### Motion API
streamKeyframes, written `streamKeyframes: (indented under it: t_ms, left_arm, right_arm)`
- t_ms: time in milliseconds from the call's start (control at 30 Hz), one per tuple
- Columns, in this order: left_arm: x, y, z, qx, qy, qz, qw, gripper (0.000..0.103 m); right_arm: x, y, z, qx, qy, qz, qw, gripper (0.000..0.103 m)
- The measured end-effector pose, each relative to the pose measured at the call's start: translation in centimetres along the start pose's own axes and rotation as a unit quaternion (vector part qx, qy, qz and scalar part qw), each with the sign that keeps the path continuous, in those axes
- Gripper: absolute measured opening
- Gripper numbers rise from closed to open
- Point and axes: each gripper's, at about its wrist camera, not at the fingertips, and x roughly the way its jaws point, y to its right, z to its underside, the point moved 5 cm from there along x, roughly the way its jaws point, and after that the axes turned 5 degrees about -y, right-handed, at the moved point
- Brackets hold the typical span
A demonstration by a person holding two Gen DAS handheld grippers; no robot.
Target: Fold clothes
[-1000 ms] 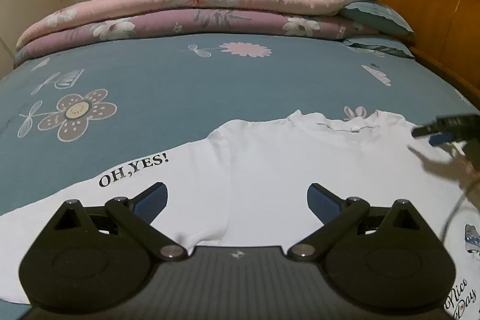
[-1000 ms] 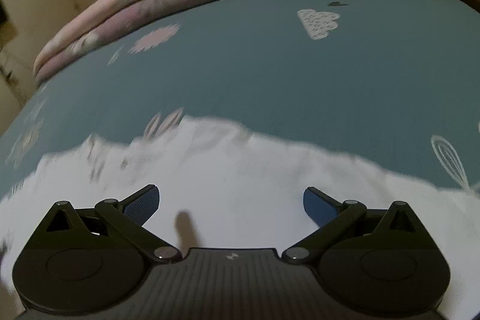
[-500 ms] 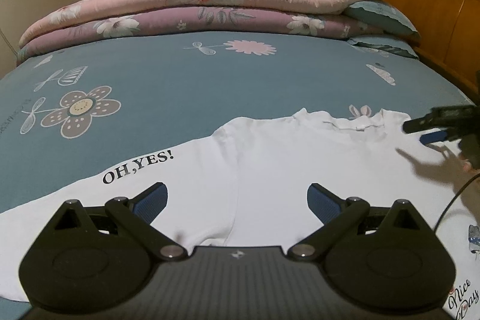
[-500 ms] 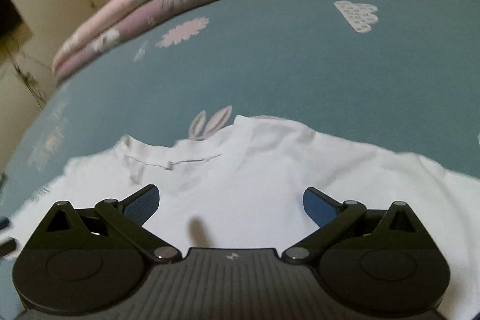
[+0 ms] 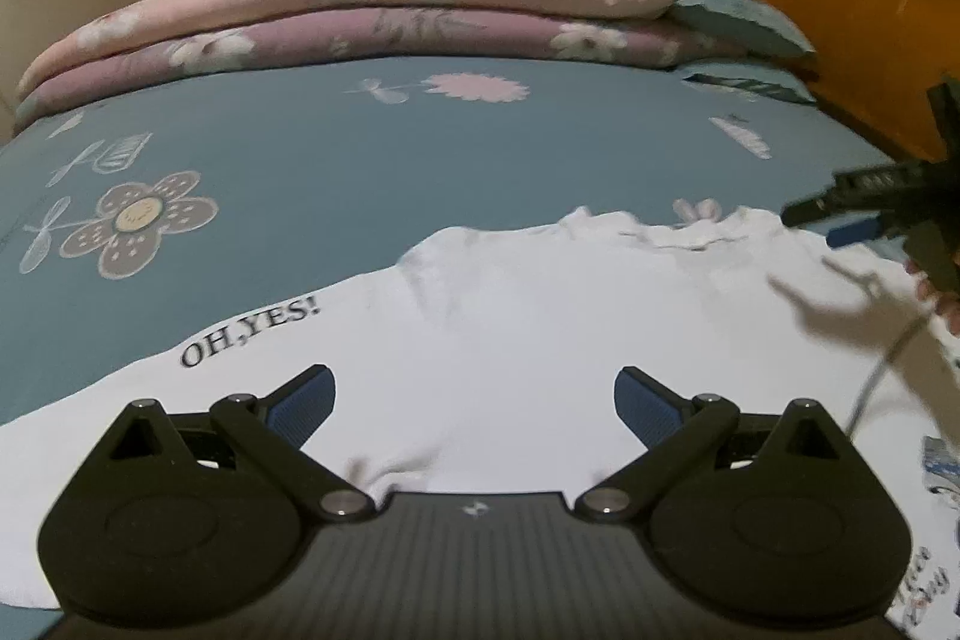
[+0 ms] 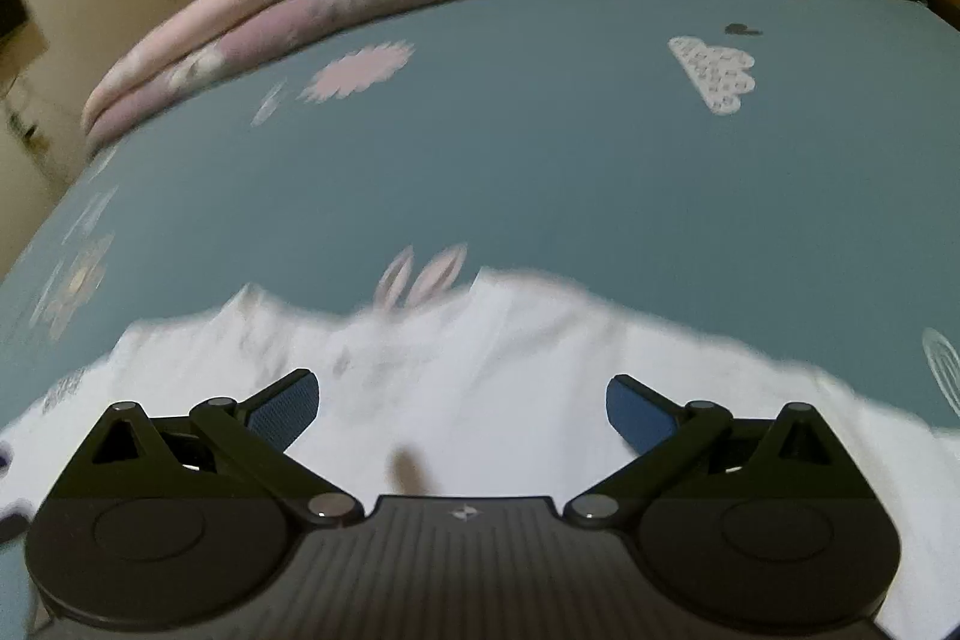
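"OH,YES!" on bedsheet [image 5: 420, 148]

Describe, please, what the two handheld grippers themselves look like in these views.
The left gripper and the right gripper look alike: a black ribbed body bearing a small pale emblem, two rounded black lobes, black linkage arms with silver pivot pins, and blue textured pads on the fingers. In the left wrist view the right gripper shows side-on, with a thin grey cable trailing from it.
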Motion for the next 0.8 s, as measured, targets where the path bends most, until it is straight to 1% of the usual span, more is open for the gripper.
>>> streamKeyframes:
  t_ms: [67, 133, 267, 367, 467, 567, 667, 800]
  left_arm:
    - [0.1, 0.6, 0.2, 0.005, -0.005, 0.014, 0.9999, 0.099]
    - [0.5, 1.2, 0.4, 0.015, -0.015, 0.015, 0.9996, 0.099]
    - [0.8, 2.5, 0.8, 0.038, -0.024, 0.023, 0.9987, 0.099]
    - [0.8, 3.0, 1.1, 0.044, -0.027, 0.025, 0.9983, 0.099]
    - [0.7, 3.4, 1.2, 0.048, -0.027, 0.028, 0.9981, 0.099]
    - [0.5, 3.6, 1.2, 0.054, -0.025, 0.030, 0.9978, 0.099]
    - [0.6, 3.5, 1.1, 0.052, -0.023, 0.028, 0.9980, 0.099]
    - [0.8, 3.3, 1.0, 0.048, -0.024, 0.024, 0.9983, 0.099]
  right_arm:
    - [-2.2, -0.8, 2.0, -0.011, -0.014, 0.000, 1.000, 0.103]
    - [-4.4, -1.6, 4.6, -0.020, -0.026, -0.005, 0.999, 0.103]
    - [-7.9, -3.1, 9.8, -0.033, -0.048, -0.007, 0.998, 0.103]
    - [-9.1, -3.8, 13.3, -0.042, -0.048, -0.009, 0.998, 0.103]
    - [-8.8, -4.2, 16.1, -0.057, -0.051, 0.002, 0.997, 0.103]
    - [-7.6, -3.8, 17.4, -0.058, -0.060, 0.018, 0.996, 0.103]
    - [-7.3, -3.1, 17.2, -0.060, -0.044, 0.024, 0.997, 0.103]
    - [-7.5, -1.7, 16.1, -0.019, -0.026, 0.034, 0.999, 0.103]
